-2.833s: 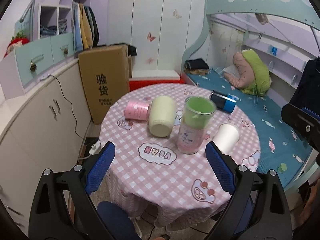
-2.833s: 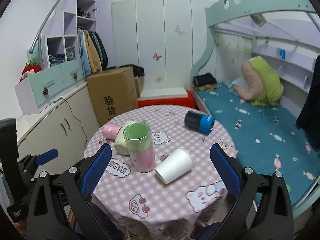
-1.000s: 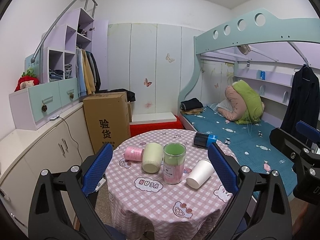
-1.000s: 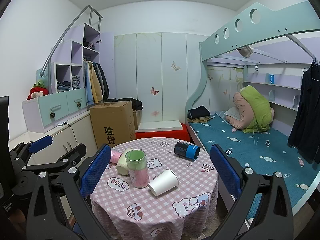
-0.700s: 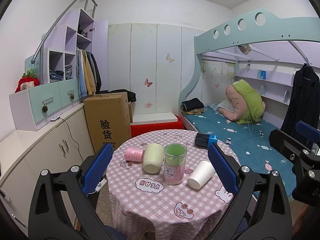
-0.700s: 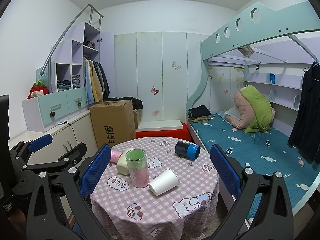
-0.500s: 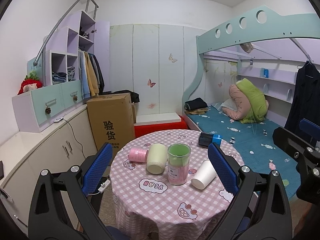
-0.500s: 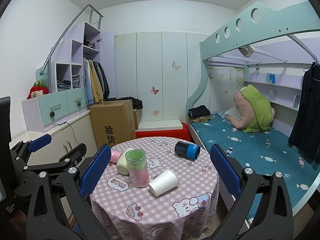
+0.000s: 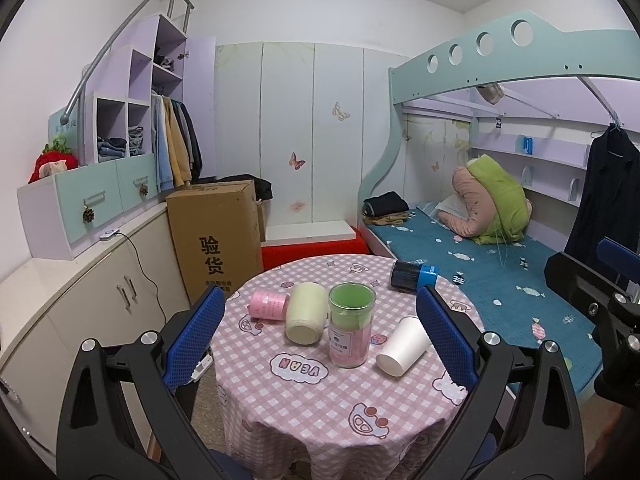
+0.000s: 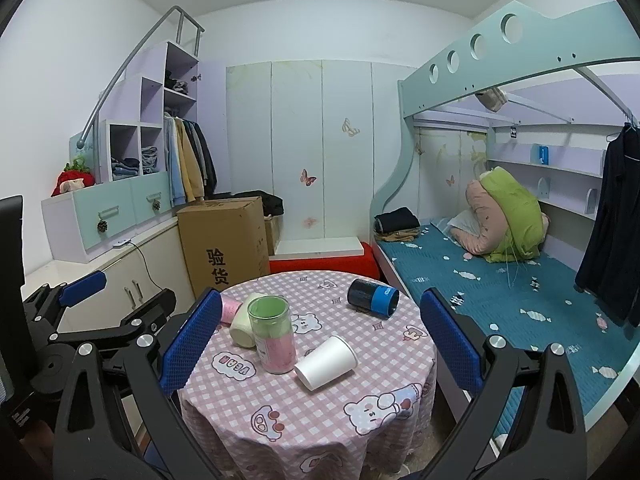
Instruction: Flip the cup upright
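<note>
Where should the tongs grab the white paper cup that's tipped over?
Probably around its middle, across the round side. The white paper cup lies on its side on the checked tablecloth, its mouth facing the near edge. Coming from above with the right tongs, which are open and nearer, looks easiest; the clear jar crowds its left.

white paper cup (image 9: pixel 403 345) (image 10: pixel 326 362) | on its side | mouth toward camera | beside upright clear jar (image 9: pixel 351 325)
</note>
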The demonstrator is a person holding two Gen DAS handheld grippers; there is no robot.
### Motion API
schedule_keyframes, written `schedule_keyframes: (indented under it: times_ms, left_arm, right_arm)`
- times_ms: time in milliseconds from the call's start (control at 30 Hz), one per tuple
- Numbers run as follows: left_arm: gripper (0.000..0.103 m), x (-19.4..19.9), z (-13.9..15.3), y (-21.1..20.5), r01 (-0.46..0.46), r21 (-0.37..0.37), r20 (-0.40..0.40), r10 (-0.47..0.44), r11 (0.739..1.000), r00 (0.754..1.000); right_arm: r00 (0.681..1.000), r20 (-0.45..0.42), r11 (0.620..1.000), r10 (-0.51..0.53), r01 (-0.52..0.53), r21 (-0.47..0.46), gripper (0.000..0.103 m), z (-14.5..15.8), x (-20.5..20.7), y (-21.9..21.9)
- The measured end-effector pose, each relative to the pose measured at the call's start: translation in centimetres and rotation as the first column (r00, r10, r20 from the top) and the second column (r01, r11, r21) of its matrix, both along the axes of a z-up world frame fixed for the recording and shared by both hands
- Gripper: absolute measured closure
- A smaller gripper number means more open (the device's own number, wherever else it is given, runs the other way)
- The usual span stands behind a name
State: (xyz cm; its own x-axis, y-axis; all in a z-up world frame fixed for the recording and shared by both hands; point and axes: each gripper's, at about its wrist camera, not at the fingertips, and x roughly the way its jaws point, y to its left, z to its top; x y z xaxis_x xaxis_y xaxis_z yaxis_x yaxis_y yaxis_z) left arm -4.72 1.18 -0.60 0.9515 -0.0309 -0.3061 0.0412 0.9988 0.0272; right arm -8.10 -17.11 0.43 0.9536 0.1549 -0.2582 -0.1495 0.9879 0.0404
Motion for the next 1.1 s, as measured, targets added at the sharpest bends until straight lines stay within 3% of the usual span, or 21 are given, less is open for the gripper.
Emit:
schedule_keyframes:
  times_ms: [1100]
  left_arm:
    - [0.006,0.39,-0.16,-0.37,0.010,0.003,0.000,-0.010,1.000,1.000]
  right_arm:
    - [1.000,-0.006,1.000,-0.001,0.001,0.000,0.007,-0.20,0.43,-0.26]
